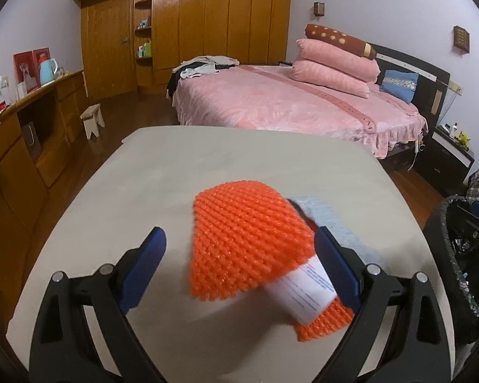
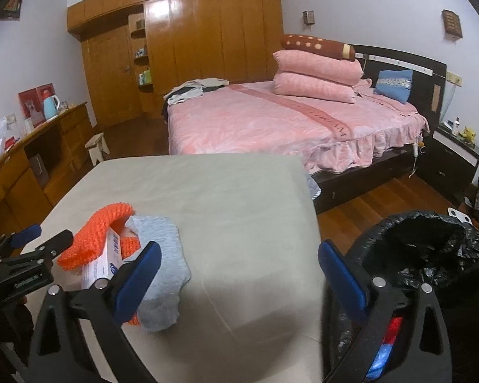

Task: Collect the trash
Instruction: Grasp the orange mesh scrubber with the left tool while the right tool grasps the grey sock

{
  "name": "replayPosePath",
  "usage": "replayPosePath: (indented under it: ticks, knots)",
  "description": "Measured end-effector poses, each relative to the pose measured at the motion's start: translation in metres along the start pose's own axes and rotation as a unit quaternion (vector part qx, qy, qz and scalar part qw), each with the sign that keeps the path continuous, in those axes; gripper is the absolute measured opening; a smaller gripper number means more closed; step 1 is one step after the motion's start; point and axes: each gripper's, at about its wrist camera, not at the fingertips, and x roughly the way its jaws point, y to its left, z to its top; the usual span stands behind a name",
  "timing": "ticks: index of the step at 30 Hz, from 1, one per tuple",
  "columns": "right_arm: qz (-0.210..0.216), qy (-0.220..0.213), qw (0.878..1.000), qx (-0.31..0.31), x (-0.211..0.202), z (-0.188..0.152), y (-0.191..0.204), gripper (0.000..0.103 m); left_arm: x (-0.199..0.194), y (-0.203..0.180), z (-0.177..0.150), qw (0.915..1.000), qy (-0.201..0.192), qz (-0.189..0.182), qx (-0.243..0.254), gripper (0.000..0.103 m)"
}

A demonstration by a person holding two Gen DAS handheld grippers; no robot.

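Note:
An orange knitted cloth point(image 1: 249, 242) lies on the beige table point(image 1: 163, 166), draped over a white printed box point(image 1: 306, 290). A light grey cloth point(image 1: 338, 223) lies beside and under them. My left gripper point(image 1: 239, 271) is open, its jaws wide on either side of the orange cloth and box, low over the table. In the right wrist view the orange cloth point(image 2: 95, 236), the box point(image 2: 103, 261) and the grey cloth point(image 2: 163, 261) sit at the left. My right gripper point(image 2: 239, 284) is open and empty over the table's right edge, next to a black-lined trash bin point(image 2: 431, 249).
The bin also shows at the right edge of the left wrist view point(image 1: 456, 255); red and blue items lie inside it point(image 2: 389, 341). A pink bed point(image 1: 287, 102) stands beyond the table. A wooden cabinet point(image 1: 32, 134) runs along the left.

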Motion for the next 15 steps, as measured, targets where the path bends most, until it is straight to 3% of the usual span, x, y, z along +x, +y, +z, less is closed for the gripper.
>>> replayPosePath:
  ticks: [10,15]
  knots:
    - [0.006,0.013,1.0,-0.011,0.022,0.0,0.012,0.092,0.033,0.001,-0.002,0.9991,0.031,-0.027,-0.009,0.078]
    - [0.012,0.018,1.0,-0.019,0.029,-0.002,0.02,0.092,0.039,0.001,-0.005,0.9974,0.038,-0.058,-0.019,0.059]
